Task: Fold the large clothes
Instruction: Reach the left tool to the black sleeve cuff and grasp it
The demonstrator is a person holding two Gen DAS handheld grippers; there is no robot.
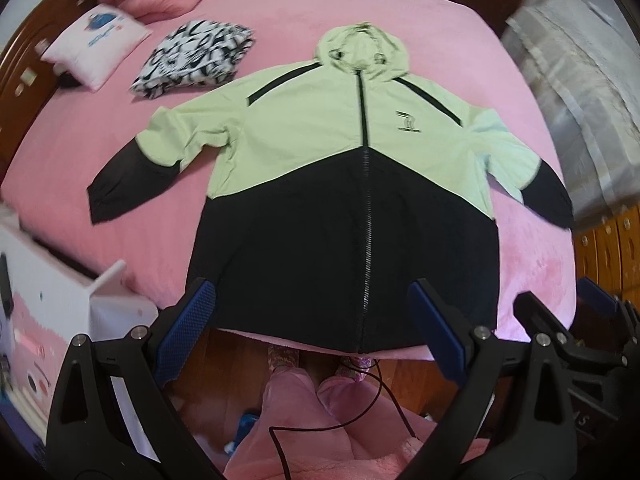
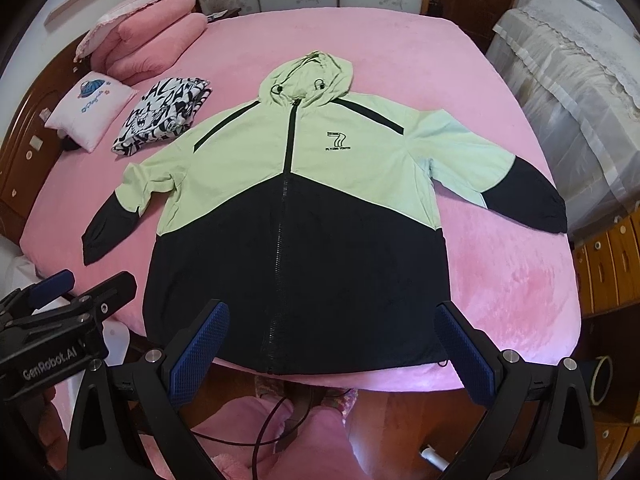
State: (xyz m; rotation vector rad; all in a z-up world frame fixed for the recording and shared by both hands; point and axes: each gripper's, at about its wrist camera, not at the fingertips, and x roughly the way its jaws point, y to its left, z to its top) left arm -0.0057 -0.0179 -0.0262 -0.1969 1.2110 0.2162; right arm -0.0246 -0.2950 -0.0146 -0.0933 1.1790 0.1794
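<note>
Left gripper (image 1: 310,312): jaws spread wide, nothing between the blue pads; held above the near edge of the bed, over the jacket's hem.
Right gripper (image 2: 332,328): jaws spread wide, holding nothing; held just beside the left one, also over the hem.
Jacket (image 2: 296,216): lies flat, front up and zipped, on the pink bed cover (image 2: 500,272); hood toward the far side, both sleeves spread outward, black hem at the near edge.
Folded cloth (image 2: 160,120): black-and-white patterned, on the cover near the jacket's left sleeve, not touching it.
Small pillow (image 2: 90,108): pale pink with a printed picture, just beside the folded cloth.
Pink pillows (image 2: 148,44): stacked at the far left corner of the bed.
Drawers (image 2: 604,268): wooden, at the right of the bed; all closed, contents cannot be seen.
</note>
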